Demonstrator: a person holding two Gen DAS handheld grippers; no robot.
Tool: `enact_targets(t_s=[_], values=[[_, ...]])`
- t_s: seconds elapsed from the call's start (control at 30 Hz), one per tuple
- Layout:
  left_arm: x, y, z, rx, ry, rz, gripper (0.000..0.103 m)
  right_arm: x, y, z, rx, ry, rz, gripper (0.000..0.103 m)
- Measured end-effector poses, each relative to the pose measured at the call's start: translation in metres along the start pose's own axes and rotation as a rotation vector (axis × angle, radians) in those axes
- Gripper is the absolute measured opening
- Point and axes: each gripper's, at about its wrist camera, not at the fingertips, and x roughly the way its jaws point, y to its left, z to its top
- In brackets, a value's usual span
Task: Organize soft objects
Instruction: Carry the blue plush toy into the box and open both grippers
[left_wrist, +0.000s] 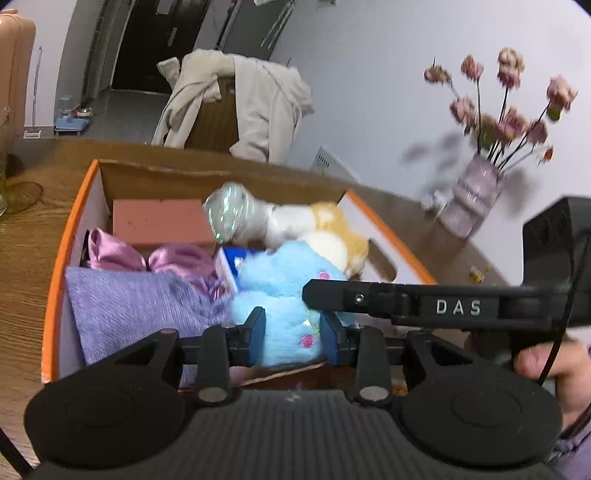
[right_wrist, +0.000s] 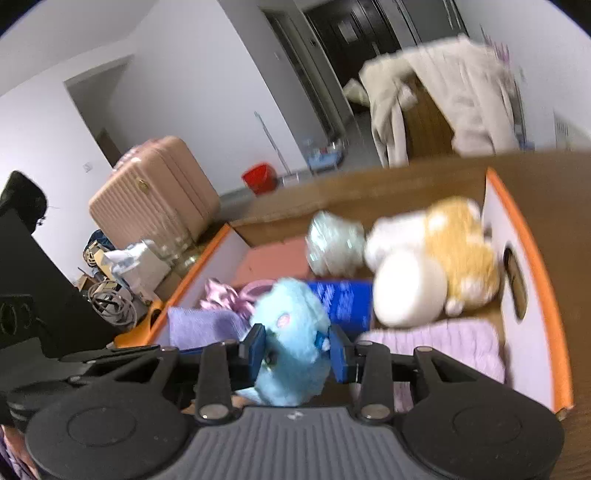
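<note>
A light blue plush toy (left_wrist: 284, 291) hangs over the near end of an orange-rimmed cardboard box (left_wrist: 62, 236). My left gripper (left_wrist: 293, 325) is shut on its lower part. My right gripper (right_wrist: 297, 350) is shut on the same blue plush toy (right_wrist: 291, 321) from the other side. Inside the box lie a purple towel (left_wrist: 140, 306), pink satin cloth (left_wrist: 118, 254), a pink block (left_wrist: 159, 221), a silvery roll (left_wrist: 229, 214), a blue packet (right_wrist: 347, 299), an orange-and-white plush (right_wrist: 443, 251) and a lilac knit cloth (right_wrist: 443, 347).
The box stands on a wooden table (left_wrist: 29, 258). A vase of pink flowers (left_wrist: 476, 195) stands at the table's right, near the wall. A chair draped with a beige coat (left_wrist: 236, 103) is behind the box. A pink suitcase (right_wrist: 155, 192) stands on the floor to the left.
</note>
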Motion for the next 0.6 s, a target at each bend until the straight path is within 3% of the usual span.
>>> enact_targets(t_s=[0.17, 0.3, 0.6], values=[[0.009, 0.007, -0.008, -0.008, 0.026, 0.006, 0.037, 0.019, -0.004, -0.006, -0.027, 0.095, -0.048, 0.033], [0.002, 0.001, -0.007, 0.001, 0.024, 0.035, 0.039, 0.02, 0.003, -0.001, -0.024, 0.112, -0.065, 0.035], [-0.071, -0.023, -0.005, 0.072, -0.082, 0.098, 0.048, -0.046, 0.04, 0.004, -0.103, 0.0, -0.092, 0.042]])
